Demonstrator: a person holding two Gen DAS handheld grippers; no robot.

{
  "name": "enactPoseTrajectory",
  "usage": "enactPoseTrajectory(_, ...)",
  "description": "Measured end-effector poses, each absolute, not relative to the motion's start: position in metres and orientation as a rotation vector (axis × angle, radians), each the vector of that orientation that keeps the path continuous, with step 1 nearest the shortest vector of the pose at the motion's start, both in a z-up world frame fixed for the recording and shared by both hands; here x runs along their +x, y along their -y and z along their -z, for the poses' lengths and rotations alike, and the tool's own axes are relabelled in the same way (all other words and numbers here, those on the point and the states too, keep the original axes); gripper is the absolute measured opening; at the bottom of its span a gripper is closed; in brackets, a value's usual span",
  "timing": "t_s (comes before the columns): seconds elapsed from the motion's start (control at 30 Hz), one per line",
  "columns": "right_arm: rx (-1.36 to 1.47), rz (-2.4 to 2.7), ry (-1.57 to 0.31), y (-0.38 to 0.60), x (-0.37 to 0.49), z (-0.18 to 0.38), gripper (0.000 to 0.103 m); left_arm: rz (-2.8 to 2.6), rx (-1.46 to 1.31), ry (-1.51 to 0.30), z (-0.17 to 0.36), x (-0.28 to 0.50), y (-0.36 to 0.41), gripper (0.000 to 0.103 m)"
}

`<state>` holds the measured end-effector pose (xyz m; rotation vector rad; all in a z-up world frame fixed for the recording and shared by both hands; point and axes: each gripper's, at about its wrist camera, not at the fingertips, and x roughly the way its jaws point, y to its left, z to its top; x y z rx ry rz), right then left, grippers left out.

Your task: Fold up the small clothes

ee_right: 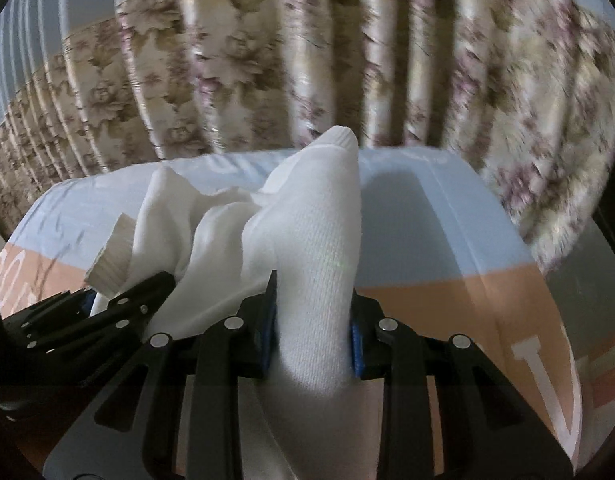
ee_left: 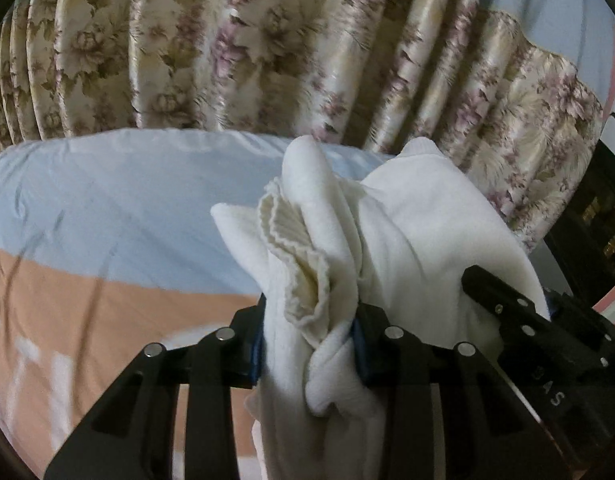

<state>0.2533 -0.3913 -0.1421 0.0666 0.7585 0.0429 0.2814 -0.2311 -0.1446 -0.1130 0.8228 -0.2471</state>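
A floral curtain (ee_left: pixel 267 48) fills the upper frame behind the bedsheet (ee_left: pixel 87 200). Both grippers, left gripper (ee_left: pixel 307 344) and right gripper (ee_right: pixel 311 340), pinch the bunched white garment (ee_right: pixel 315 248).

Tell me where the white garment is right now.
The white garment is bunched between both grippers: the left gripper pinches its ribbed end, the right gripper a smooth fold, close together above the blue-and-orange bedsheet.

floral curtain (ee_left: pixel 235 48) | blue-and-peach bedsheet (ee_left: pixel 107 208) | dark cabinet (ee_left: pixel 599 220)
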Motion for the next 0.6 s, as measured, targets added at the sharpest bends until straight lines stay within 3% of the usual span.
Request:
enactPoseTrajectory(0.23, 0.154, -0.081, -0.788, 0.414, 0.248, 0.171, 0.034, 0.216, -0.054, -0.802, 0.162, 0.271, 0.244, 0.040)
enactPoseTrajectory(0.3, 0.180, -0.075, -0.794, 0.417, 0.249, 0.172, 0.041, 0.222, -0.080, -0.810, 0.164, 0.272, 0.236, 0.047)
enactPoseTrajectory(0.37, 0.201, -0.047, -0.795, 0.423, 0.248, 0.172, 0.073, 0.178, -0.095, -0.800, 0.164, 0.271, 0.223, 0.065)
enactPoseTrajectory(0.43, 0.233, -0.018, -0.786, 0.435, 0.240, 0.174, 0.086, 0.134, -0.100, -0.794, 0.166, 0.268, 0.211, 0.082)
enactPoseTrajectory(0.6, 0.207, 0.007, -0.776, 0.437, 0.200, 0.174, 0.093, 0.105, 0.028, -0.718, 0.158, 0.245, 0.199, 0.086)
